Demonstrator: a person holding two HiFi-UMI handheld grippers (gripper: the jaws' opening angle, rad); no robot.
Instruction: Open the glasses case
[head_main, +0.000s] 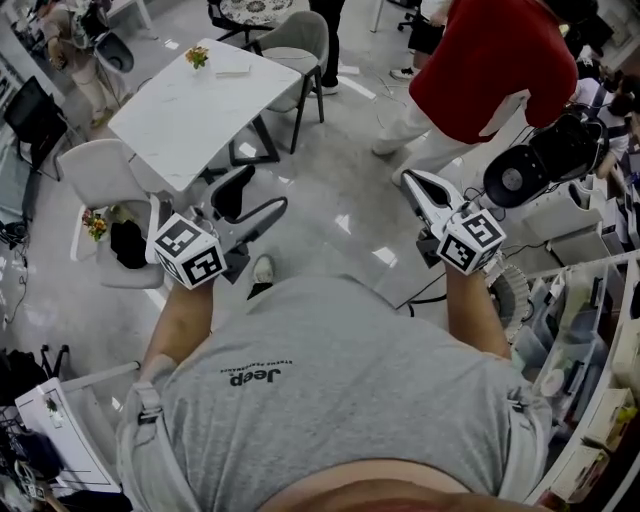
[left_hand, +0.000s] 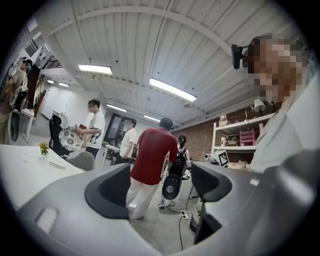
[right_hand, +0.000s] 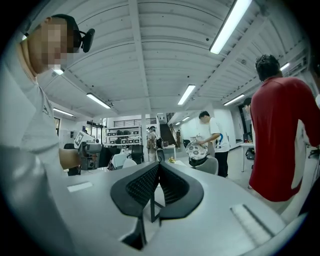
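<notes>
No glasses case shows in any view. In the head view my left gripper (head_main: 255, 198) is held level in front of my body, its two black jaws spread wide with nothing between them. The left gripper view shows the same: my left gripper (left_hand: 160, 187) is open, and only the room is seen through the gap. My right gripper (head_main: 408, 178) is also held level on the other side. In the right gripper view its ribbed black pads (right_hand: 145, 185) meet at the tips, so my right gripper (right_hand: 159, 167) is shut on nothing.
A white table (head_main: 190, 110) with a small flower pot (head_main: 198, 57) stands ahead on the left, with grey chairs (head_main: 105, 175) round it. A person in a red top (head_main: 490, 60) stands ahead on the right beside a black round device (head_main: 520, 175). Cluttered shelves (head_main: 590, 340) line the right side.
</notes>
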